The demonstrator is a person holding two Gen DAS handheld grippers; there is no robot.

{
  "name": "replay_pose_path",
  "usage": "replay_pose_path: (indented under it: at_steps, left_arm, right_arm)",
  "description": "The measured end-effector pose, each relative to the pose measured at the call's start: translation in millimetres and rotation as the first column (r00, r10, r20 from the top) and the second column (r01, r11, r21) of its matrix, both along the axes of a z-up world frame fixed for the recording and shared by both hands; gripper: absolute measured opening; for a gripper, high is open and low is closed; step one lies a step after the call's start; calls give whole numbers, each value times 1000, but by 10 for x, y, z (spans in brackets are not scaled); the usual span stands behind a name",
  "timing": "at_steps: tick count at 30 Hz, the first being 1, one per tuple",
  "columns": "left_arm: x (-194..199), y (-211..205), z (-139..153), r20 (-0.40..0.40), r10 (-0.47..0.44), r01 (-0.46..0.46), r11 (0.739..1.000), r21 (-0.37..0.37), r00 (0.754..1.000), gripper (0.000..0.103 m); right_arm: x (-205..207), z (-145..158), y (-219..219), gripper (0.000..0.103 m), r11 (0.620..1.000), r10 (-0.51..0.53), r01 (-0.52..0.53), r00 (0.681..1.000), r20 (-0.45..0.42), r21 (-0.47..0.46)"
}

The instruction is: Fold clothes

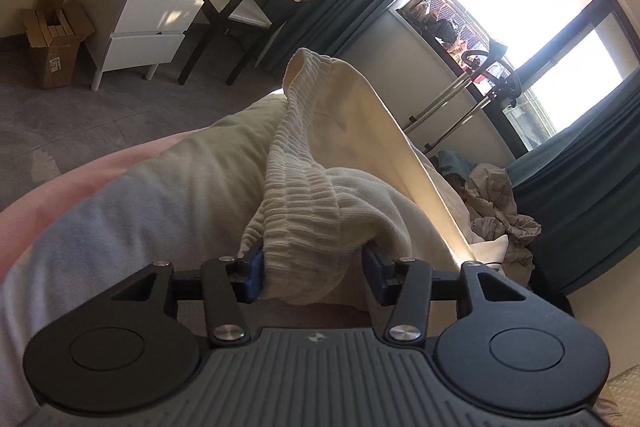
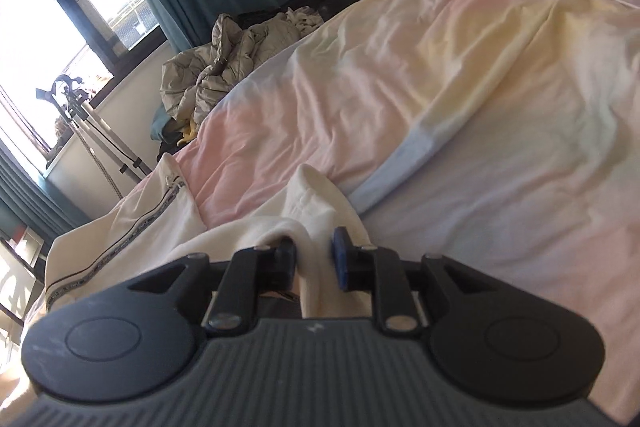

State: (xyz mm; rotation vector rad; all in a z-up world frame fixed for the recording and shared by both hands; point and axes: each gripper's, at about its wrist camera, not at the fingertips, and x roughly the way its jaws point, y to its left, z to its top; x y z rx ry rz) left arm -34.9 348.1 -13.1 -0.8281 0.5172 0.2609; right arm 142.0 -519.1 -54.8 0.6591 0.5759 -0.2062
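Cream ribbed-knit garment (image 1: 304,187) lies bunched on the pastel pink, yellow and blue bedsheet (image 2: 460,75); we pinch its gathered waistband between the fingers of our left gripper (image 1: 314,275), while our right gripper (image 2: 314,261) clamps another fold of it near a crumpled grey jacket (image 2: 224,67)

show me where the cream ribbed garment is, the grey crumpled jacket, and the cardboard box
Cream ribbed garment (image 1: 298,163): left wrist view, on its gathered elastic band.
Grey crumpled puffy jacket (image 2: 208,67): right wrist view, on its middle folds.
Brown cardboard box (image 1: 54,39): left wrist view, on its front wall.
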Motion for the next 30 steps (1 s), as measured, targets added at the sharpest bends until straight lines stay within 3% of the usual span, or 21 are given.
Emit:
replay_pose_path:
  at_steps: [5,8,10,14,18,21,25,28,30]
  left_arm:
    - [-259,-74,45,-17,0,-1,998,-67,1000,80]
    - [-353,-102,6,9,-22,23,987,-160,1000,80]
    - [-405,-133,-34,28,-22,27,976,-216,999,84]
    - [-297,-163,-221,59,-10,30,939,-344,998,87]
    - [-86,-163,-376,86,22,15,912,-411,996,89]
    - [91,-118,-493,105,51,2,890,-456,993,89]
    - [370,-27,-628,93,81,-28,882,-471,992,87]
    - [527,39,-675,62,101,-60,881,-469,993,77]
    - [590,70,-681,45,120,-86,881,-465,992,66]
  right_arm:
    - [-267,91,-18,40,996,-68,68,998,-4,54]
    - [-421,144,-25,52,988,-90,85,995,31,129]
    - [-465,141,-8,53,976,-78,67,996,48,206]
    - [-349,-31,67,65,904,-16,-5,999,46,427]
    - [-178,-267,78,65,816,-42,37,999,-5,577]
    - [-49,-302,31,65,825,-83,81,996,-21,559]
    - [131,-361,-44,65,840,-120,119,992,-33,529]
    - [288,-433,-97,64,853,-154,153,987,-39,498]
    - [402,-488,-134,52,854,-187,184,981,-42,486]
